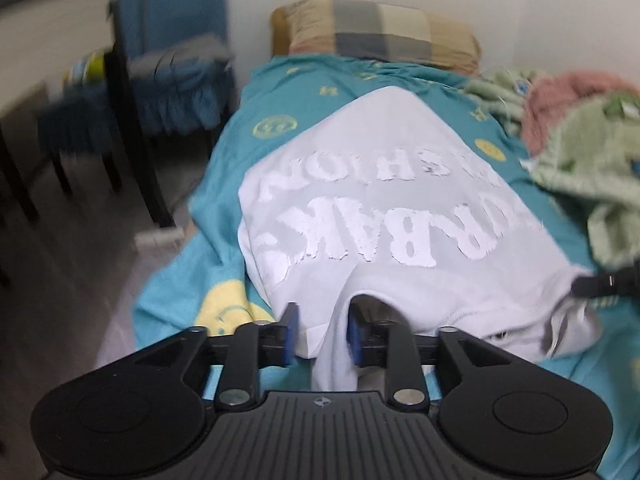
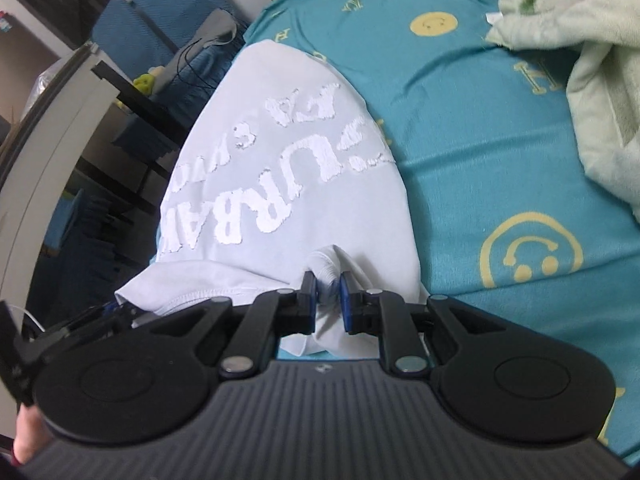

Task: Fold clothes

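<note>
Teal smiley bedsheet [image 2: 500,152] carries the white T-shirt [image 1: 380,208], spread from centre toward 12 o'clock. Left tool [image 1: 323,330] and right tool [image 2: 328,302] each clamp bunched near-edge fabric; uneven pulling could skew the fold.

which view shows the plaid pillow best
The left wrist view: the plaid pillow lies whole at the head of the bed, beyond the white t-shirt. The right wrist view catches only a tan sliver at its top edge, too cropped to identify for certain.

Blurred chair [image 1: 160,92] (left edge); lettering [image 2: 280,184] cropped.
</note>
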The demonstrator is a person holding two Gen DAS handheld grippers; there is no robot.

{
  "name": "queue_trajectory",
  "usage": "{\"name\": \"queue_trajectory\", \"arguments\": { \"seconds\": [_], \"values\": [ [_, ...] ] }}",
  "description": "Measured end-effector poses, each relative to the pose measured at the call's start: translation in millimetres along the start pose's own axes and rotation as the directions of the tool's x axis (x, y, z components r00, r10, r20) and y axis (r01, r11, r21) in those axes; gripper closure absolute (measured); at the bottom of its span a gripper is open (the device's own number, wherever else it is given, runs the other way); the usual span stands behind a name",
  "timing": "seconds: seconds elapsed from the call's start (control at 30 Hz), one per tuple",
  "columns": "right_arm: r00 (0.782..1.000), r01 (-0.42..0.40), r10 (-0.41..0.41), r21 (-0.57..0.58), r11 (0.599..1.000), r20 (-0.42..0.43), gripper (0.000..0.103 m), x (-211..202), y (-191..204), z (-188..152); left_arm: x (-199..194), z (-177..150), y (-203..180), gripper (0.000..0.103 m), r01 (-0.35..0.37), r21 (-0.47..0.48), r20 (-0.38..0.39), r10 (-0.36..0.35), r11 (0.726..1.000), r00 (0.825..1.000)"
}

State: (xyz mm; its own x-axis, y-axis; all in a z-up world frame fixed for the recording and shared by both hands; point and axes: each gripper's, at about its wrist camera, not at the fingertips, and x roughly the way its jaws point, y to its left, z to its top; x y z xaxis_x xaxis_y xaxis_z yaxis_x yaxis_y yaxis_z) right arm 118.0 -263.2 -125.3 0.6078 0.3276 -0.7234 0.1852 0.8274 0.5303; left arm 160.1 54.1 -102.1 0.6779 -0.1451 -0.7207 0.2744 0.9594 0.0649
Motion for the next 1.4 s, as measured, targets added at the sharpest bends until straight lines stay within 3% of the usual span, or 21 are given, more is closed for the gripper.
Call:
{"name": "queue_trajectory", "arguments": {
  "seconds": [0.03, 0.13, 0.27, 0.5, 0.6, 0.7, 0.73, 0.83, 0.93, 1.0, 1.1, 1.27, 1.4],
  "values": [
    [1.0, -0.003, 0.003, 0.008, 1.0, 0.003, 0.087, -0.8, -1.3, -0.5, -9.2, -2.4, -8.5, 0.05, -0.031, 0.044, 0.019, 0.03, 0.999, 0.999],
    [1.0, -0.018, 0.017, 0.035, 0.999, 0.022, 0.087, -8.1, -3.2, -1.4, -36.0, -15.2, -31.5, 0.044, -0.112, 0.186, 0.085, 0.097, 0.976, 0.992],
    [0.997, -0.054, 0.051, 0.06, 0.997, 0.05, 0.087, -20.3, -2.7, -3.6, -59.6, -34.6, -60.6, 0.04, -0.116, 0.34, 0.173, 0.059, 0.933, 0.983],
    [0.986, -0.132, 0.123, 0.069, 0.989, 0.112, 0.087, -50.9, -0.5, -10.2, -26.0, -42.4, -121.7, 0.04, -0.149, 0.533, 0.266, 0.002, 0.833, 0.964],
    [0.98, -0.161, 0.151, 0.075, 0.984, 0.13, 0.087, -61.7, -3.1, -14.0, -4.1, -46.6, -142.1, 0.04, -0.169, 0.562, 0.287, 0.001, 0.81, 0.958],
    [0.979, -0.158, 0.146, 0.073, 0.985, 0.142, 0.087, -67.5, -6.2, -17.7, 0.4, -44.3, -142.7, 0.045, -0.169, 0.522, 0.308, 0.0, 0.836, 0.952],
    [0.981, -0.148, 0.136, 0.078, 0.986, 0.139, 0.087, -65.9, -8.2, -17.9, -0.9, -42.3, -140.0, 0.055, -0.161, 0.498, 0.315, -0.005, 0.852, 0.949],
    [0.987, -0.108, 0.096, 0.096, 0.99, 0.127, 0.088, -58.8, -13.9, -18.2, -19.0, -30.9, -122.3, 0.08, -0.068, 0.383, 0.333, -0.069, 0.921, 0.94],
    [0.99, -0.092, 0.081, 0.095, 0.991, 0.113, 0.087, -52.5, -14.1, -18.9, -45.1, -22.1, -109.3, 0.088, 0.03, 0.3, 0.376, -0.146, 0.954, 0.915],
    [0.99, -0.085, 0.076, 0.068, 0.994, 0.116, 0.087, -52.5, -9.6, -19.8, -60.5, -19.0, -104.2, 0.09, 0.109, 0.262, 0.384, -0.207, 0.959, 0.9],
    [0.988, -0.072, 0.074, -0.023, 0.997, 0.133, 0.081, -58.4, 4.6, -21.6, -75.2, -20.2, -101.8, 0.091, 0.165, 0.24, 0.396, -0.251, 0.957, 0.883],
    [0.984, -0.034, 0.073, -0.227, 0.973, 0.163, 0.042, -66.3, 37.4, -33.7, -80.6, -20.5, -86.0, 0.091, 0.207, 0.185, 0.392, -0.265, 0.961, 0.881],
    [0.984, 0.028, 0.04, -0.377, 0.926, 0.172, 0.041, -59.6, 62.0, -45.5, -85.7, -18.4, -73.7, 0.09, 0.23, 0.144, 0.401, -0.269, 0.963, 0.876]
  ]
}}
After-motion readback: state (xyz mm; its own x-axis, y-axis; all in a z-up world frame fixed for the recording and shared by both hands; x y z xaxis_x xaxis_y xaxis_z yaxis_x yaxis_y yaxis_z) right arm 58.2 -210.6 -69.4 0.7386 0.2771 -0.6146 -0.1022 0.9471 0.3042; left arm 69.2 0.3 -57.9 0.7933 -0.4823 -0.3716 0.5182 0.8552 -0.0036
